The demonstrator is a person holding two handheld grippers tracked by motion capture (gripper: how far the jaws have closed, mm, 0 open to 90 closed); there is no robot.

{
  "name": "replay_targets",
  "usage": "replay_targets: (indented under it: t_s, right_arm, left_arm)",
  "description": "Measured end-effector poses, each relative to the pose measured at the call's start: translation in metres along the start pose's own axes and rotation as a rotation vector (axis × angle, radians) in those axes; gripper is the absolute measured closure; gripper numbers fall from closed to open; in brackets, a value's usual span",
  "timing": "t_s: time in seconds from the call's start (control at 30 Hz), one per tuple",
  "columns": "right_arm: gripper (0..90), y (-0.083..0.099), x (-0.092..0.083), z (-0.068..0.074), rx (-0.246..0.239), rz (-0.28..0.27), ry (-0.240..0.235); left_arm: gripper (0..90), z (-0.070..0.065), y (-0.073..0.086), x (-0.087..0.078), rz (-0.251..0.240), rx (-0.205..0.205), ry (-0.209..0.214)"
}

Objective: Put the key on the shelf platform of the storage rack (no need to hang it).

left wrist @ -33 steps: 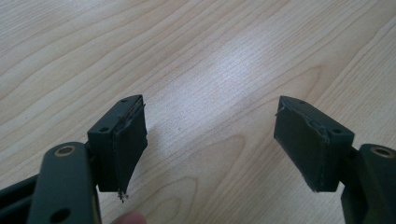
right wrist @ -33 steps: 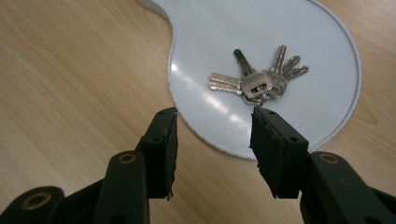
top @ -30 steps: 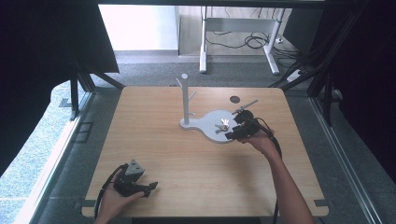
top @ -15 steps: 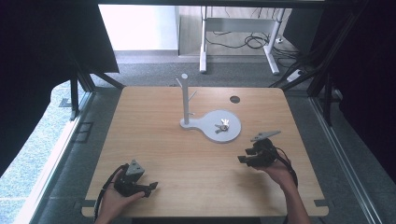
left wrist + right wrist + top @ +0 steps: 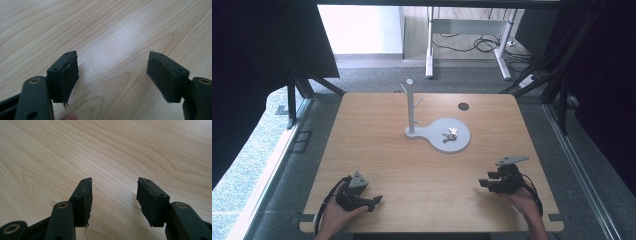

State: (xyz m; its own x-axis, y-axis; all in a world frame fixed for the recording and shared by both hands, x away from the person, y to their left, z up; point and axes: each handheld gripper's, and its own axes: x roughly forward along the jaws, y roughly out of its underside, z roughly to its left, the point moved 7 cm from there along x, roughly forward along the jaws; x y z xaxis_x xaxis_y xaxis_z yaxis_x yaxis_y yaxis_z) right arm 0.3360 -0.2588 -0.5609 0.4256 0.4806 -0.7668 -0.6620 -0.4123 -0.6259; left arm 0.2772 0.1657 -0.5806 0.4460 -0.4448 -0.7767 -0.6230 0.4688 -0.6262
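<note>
A grey stand [image 5: 411, 107] with small pegs rises from a flat grey base plate [image 5: 459, 142] near the middle of the wooden table [image 5: 377, 150]. A small bunch of keys [image 5: 449, 135] lies on that plate. My right gripper [image 5: 482, 183] rests low over the table's front right, well short of the plate. Its jaws have just been opening; they stand open with bare wood between them [image 5: 113, 192]. My left gripper [image 5: 374, 202] sits at the front left, open, with nothing between its pads [image 5: 112, 70].
A round dark hole [image 5: 463, 106] marks the table's far right. Dark frame struts stand along both sides of the table. Beyond the far edge stands a white desk frame [image 5: 467, 45] with cables on the floor.
My right gripper drew back from the base plate toward the front right edge and sank lower. The keys now lie uncovered on the plate. The left gripper stayed put.
</note>
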Motion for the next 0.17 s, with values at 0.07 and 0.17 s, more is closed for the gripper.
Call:
replay_targets:
  t_s: [0.07, 0.17]
  right_arm:
    - [46.0, 0.0029, 0.0031, 0.0003, -0.01, 0.006, 0.002]
    - [45.0, 0.0049, 0.0068, 0.0008, -0.021, 0.016, 0.01]
  left_arm:
    - [25.7, 0.0001, 0.0001, 0.0002, 0.001, 0.0, 0.0]
    - [25.7, 0.0002, 0.0001, 0.0002, 0.001, 0.002, 0.0]
